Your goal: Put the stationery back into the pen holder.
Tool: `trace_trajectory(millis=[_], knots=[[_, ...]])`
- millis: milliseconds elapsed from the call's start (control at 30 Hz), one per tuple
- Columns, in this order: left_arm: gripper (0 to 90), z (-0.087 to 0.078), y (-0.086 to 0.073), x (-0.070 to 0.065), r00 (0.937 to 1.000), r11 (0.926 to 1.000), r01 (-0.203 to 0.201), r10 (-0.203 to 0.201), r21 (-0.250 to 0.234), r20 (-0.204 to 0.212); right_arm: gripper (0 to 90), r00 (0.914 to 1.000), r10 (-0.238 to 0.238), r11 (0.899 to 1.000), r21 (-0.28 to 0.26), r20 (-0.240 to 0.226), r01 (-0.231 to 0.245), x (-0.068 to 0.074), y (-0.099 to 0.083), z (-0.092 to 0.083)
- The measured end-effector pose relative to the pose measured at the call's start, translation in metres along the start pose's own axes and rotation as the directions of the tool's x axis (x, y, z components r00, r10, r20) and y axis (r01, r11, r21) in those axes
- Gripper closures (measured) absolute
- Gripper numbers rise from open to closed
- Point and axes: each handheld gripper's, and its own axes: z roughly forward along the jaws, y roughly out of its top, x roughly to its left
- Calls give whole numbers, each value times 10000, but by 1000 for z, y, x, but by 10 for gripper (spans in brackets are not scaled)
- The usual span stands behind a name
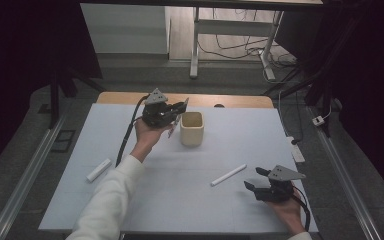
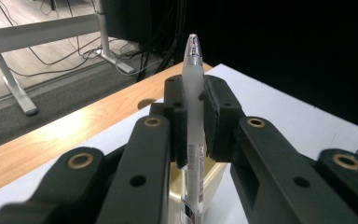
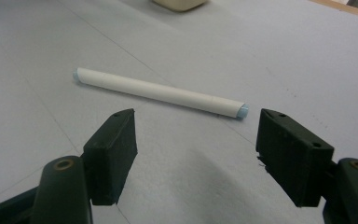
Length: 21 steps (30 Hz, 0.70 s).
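A hand holds my left gripper just left of a cream cup at the back of the table. It is shut on a frosted clear pen, which stands upright between the jaws with its tip up, and the cup lies right beneath it. At the front right, my right gripper rests low over the mat and is open. Just ahead of its jaws, a white capped pen lies flat and crosswise, untouched; this white pen lies to the gripper's left in the high view.
A short white marker lies on the left of the pale blue mat. The wooden table edge shows behind the mat. Desk legs and cables stand on the floor beyond.
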Motion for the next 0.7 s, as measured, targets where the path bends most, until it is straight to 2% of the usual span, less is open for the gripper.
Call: trace_trajectory(millis=[367,700], knots=[[799,7,7,3,9996,9988,294,-293,-380,28,282,10000,1,10000,8,24,-1,-1,0,0],[798,21,13,1,9996,9991,284,-281,-310,77,282,10000,-39,10000,33,41,39,0,0,-1]])
